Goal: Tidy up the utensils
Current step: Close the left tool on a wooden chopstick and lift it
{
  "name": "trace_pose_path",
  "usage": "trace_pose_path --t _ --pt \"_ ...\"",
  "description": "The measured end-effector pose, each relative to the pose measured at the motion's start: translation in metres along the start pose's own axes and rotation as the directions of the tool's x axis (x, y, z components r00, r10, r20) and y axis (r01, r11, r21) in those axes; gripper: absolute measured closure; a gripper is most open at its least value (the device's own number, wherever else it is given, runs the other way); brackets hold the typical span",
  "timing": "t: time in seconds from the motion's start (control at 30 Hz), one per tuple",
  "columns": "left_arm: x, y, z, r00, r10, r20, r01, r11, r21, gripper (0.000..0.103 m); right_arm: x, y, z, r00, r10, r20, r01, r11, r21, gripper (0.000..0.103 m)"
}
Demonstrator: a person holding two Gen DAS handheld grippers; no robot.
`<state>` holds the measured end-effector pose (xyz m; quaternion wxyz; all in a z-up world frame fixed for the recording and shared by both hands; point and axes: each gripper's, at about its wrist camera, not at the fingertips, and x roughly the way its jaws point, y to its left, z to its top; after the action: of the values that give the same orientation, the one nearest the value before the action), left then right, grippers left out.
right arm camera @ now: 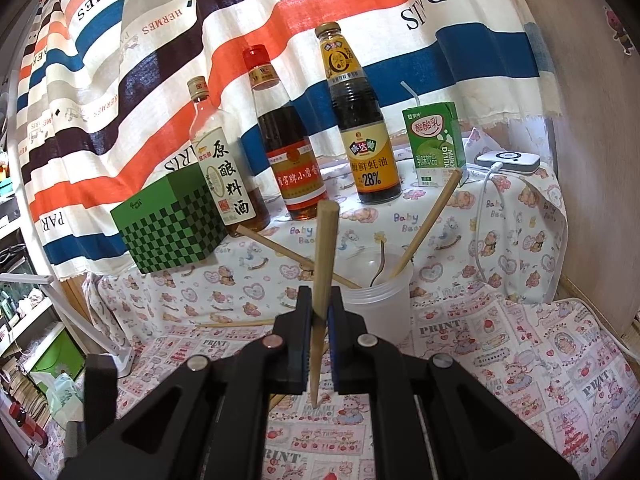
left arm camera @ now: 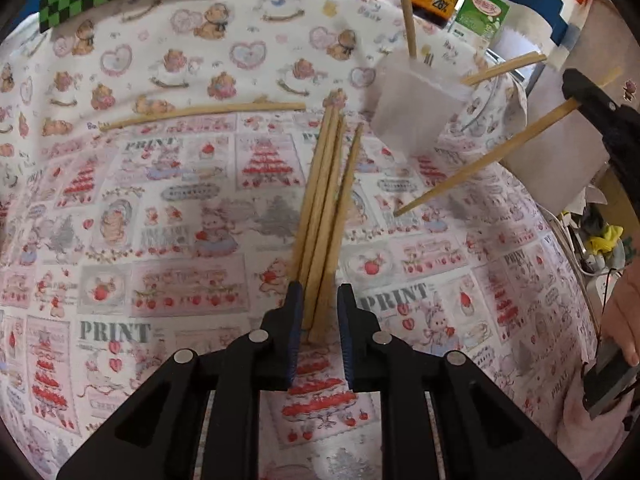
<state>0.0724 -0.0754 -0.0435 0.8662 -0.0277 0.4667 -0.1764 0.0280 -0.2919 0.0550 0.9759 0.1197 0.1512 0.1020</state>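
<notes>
Bundle of chopsticks (left arm camera: 324, 216) lies on the printed tablecloth (left arm camera: 160, 240), near ends between the blue pads of the left gripper (left arm camera: 318, 320). Jaws stand narrowly apart around those ends; whether the pads press the wood cannot be told.

Single chopstick (right arm camera: 323, 292) is clamped in the right gripper (right arm camera: 319, 320), jaws closed tight on it, stick near upright with thin tip down over the cloth. In the left wrist view the same stick slants from the right gripper at far right toward the cloth.

Translucent plastic cup (right arm camera: 378, 300) stands just right of and beyond the held stick, with two chopsticks leaning out of it, left and right, plus a dark thin utensil.

Lone chopstick (left arm camera: 204, 114) lies crosswise on the cloth, far left of the bundle.

Far edge: green checkered box (right arm camera: 176, 228), three sauce bottles (right arm camera: 290, 152), green drink carton (right arm camera: 436, 144), striped cloth backdrop (right arm camera: 280, 20). A hand (left arm camera: 624, 312) shows at the right edge.
</notes>
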Motion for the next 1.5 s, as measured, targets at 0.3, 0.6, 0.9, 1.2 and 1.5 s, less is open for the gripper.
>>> trace_pose_path --t 0.3,0.6,0.9,1.2,1.5 --pt "-0.001 0.001 -0.001 0.998 0.067 0.002 -0.067 0.998 -0.002 0.088 0.000 0.000 0.000 1.000 -0.002 -0.001 0.002 1.000 0.002 0.096" --pt "-0.006 0.012 0.001 0.988 0.148 0.051 -0.146 0.989 -0.031 0.090 0.000 0.000 0.000 1.000 -0.004 -0.002 0.004 1.000 0.005 0.096" --pt "0.009 0.012 0.003 0.978 0.203 0.045 -0.204 0.979 0.025 0.090 0.000 -0.001 -0.001 1.000 0.004 -0.017 -0.004 1.000 0.022 0.096" --pt "0.007 0.025 0.006 0.989 0.147 0.014 -0.147 0.989 -0.002 0.099 0.001 -0.001 0.000 1.000 0.004 -0.025 -0.003 1.000 0.026 0.096" --pt "-0.077 0.014 -0.004 0.917 0.054 0.396 -0.056 0.998 -0.007 0.103 -0.001 -0.003 0.003 1.000 -0.007 -0.009 0.007 1.000 0.027 0.097"
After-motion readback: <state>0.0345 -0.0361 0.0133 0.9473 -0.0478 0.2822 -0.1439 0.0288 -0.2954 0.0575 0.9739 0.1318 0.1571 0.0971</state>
